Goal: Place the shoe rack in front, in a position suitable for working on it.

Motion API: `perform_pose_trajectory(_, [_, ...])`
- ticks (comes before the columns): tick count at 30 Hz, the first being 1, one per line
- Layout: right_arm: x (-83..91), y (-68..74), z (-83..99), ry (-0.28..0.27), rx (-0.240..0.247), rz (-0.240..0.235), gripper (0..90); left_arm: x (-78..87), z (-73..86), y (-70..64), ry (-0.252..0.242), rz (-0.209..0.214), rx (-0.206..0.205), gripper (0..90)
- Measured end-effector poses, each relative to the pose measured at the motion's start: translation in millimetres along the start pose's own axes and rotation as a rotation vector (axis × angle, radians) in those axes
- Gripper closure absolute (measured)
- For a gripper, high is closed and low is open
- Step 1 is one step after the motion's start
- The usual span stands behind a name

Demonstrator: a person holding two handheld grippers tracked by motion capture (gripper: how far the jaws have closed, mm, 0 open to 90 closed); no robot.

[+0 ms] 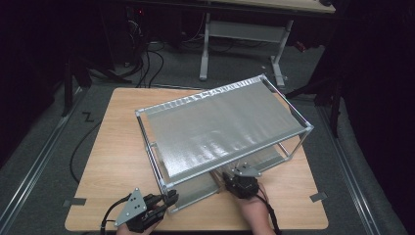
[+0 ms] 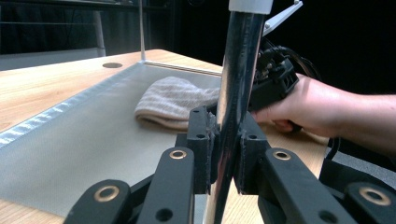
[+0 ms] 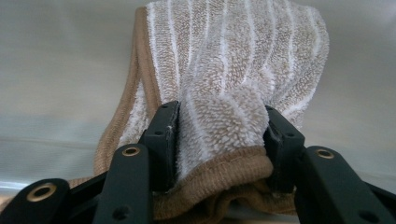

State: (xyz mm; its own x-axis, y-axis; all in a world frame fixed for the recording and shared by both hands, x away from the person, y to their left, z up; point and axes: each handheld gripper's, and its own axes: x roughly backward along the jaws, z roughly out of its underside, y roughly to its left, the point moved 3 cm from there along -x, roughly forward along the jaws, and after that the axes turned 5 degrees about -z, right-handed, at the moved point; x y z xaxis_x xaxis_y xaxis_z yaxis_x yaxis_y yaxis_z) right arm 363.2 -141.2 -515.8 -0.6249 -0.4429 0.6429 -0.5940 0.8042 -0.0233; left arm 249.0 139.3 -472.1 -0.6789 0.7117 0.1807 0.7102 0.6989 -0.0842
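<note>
We see a beige towel with thin white stripes, bunched up and lying on the lower shelf of a two-level metal rack. In the right gripper view a thick fold of its terry pile, with the tan hem beneath, sits squeezed between the two black jaws of the right tongs, so these tongs are holding the towel. In the left gripper view the towel rests toward the near edge of that grey shelf, with the person's right hand just beside it, wrapped around its gripper.

The left tongs are clamped narrow onto the rack's shiny upright corner post, one pad on each side of the tube. From the high view we find these left tongs at the rack's near left corner, and the right tongs reaching under the upper shelf at the middle of the near side; the towel itself is hidden there beneath that silvery sheet.

The rack stands turned at an angle on a wooden counter. Beyond the counter we see grey floor, loose black cables and the white legs of another table.
</note>
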Motion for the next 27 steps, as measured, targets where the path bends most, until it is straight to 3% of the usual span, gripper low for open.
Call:
perform_pose_trajectory(8, [-8.1, 52.5, -6.3, -0.007, 0.065, -0.081, 52.9, -0.3, 0.2, -0.2, -0.001, -0.002, 0.000, 79.1])
perform_pose_trajectory(16, [-12.3, 93.3, -9.9, -0.015, 0.098, -0.155, 52.7, -0.7, 0.3, -0.2, -0.002, -0.002, -0.001, 79.1])
perform_pose_trajectory(20, [-13.4, 110.4, -10.8, -0.021, 0.119, -0.196, 52.5, -0.7, 0.3, -0.2, -0.002, -0.002, -0.001, 79.2])
perform_pose_trajectory(24, [-14.7, 122.7, -11.5, -0.025, 0.106, -0.225, 52.6, -0.8, 0.3, 0.0, -0.002, 0.001, 0.001, 79.1])
perform_pose_trajectory(27, [-15.5, 129.0, -12.8, -0.029, 0.138, -0.243, 52.6, -1.0, 0.3, 0.1, -0.002, 0.002, 0.003, 79.1])
